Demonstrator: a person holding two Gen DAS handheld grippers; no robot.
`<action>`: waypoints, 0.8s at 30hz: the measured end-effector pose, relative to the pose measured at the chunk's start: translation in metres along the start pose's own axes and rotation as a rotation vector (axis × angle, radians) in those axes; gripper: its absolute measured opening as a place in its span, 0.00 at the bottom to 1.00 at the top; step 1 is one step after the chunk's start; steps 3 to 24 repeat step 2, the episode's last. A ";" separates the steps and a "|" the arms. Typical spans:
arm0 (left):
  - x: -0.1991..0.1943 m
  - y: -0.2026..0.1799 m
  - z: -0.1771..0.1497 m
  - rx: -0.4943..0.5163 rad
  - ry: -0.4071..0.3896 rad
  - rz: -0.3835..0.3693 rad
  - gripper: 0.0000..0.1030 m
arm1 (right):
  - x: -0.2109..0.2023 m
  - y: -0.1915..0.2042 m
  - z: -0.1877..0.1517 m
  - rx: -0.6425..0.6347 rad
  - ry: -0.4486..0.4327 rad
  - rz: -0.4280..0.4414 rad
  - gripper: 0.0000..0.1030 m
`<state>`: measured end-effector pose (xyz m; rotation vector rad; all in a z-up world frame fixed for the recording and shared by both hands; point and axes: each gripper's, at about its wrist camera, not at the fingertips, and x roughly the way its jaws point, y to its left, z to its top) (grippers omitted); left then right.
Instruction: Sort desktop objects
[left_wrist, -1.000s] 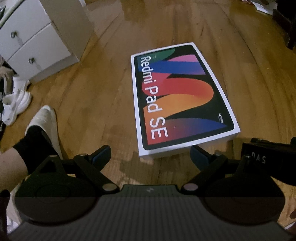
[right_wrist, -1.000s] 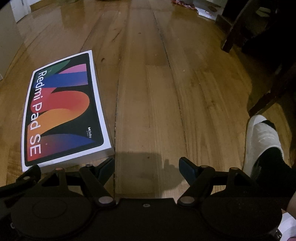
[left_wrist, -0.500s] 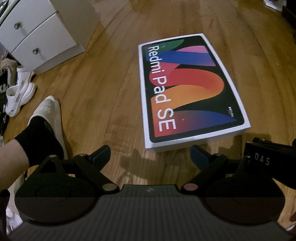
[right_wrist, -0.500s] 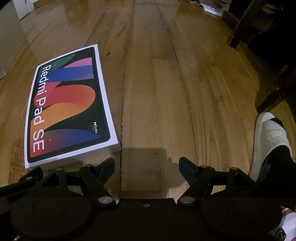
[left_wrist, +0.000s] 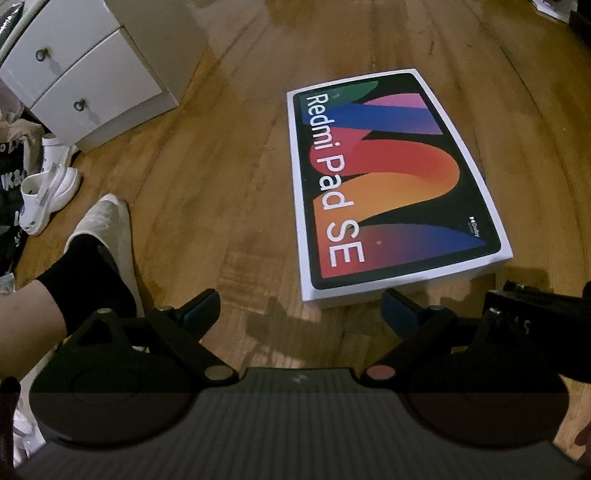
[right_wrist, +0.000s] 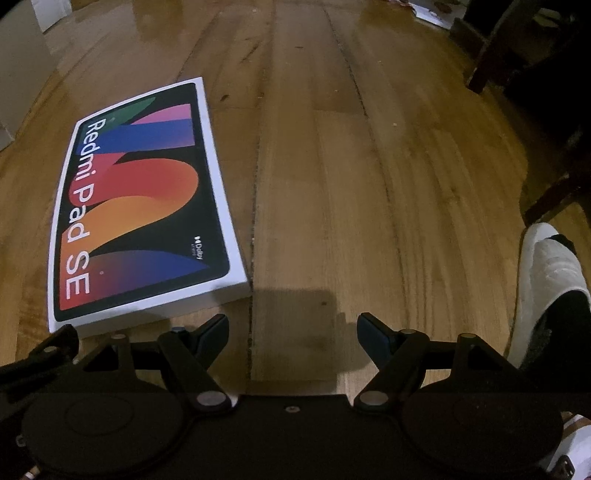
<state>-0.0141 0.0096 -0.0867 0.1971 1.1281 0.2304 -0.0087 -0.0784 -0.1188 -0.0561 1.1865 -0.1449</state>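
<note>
Lying flat on the wood floor (right_wrist: 369, 184), tablet box (left_wrist: 391, 192); both grippers' fingers (left_wrist: 201, 308) spread, empty

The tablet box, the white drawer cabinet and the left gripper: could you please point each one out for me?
tablet box (left_wrist: 391, 192), left wrist view, middle of the printed lid.
white drawer cabinet (left_wrist: 99, 92), left wrist view, lower drawer front.
left gripper (left_wrist: 301, 308), left wrist view, midway between its open fingertips.
</note>
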 end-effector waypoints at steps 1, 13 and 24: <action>0.000 0.001 0.001 -0.002 0.000 0.000 0.92 | 0.000 0.001 0.000 -0.003 0.001 0.002 0.79; 0.001 0.001 0.001 -0.007 0.001 -0.001 0.92 | 0.001 0.001 0.000 -0.006 0.001 0.002 0.79; 0.001 0.001 0.001 -0.007 0.001 -0.001 0.92 | 0.001 0.001 0.000 -0.006 0.001 0.002 0.79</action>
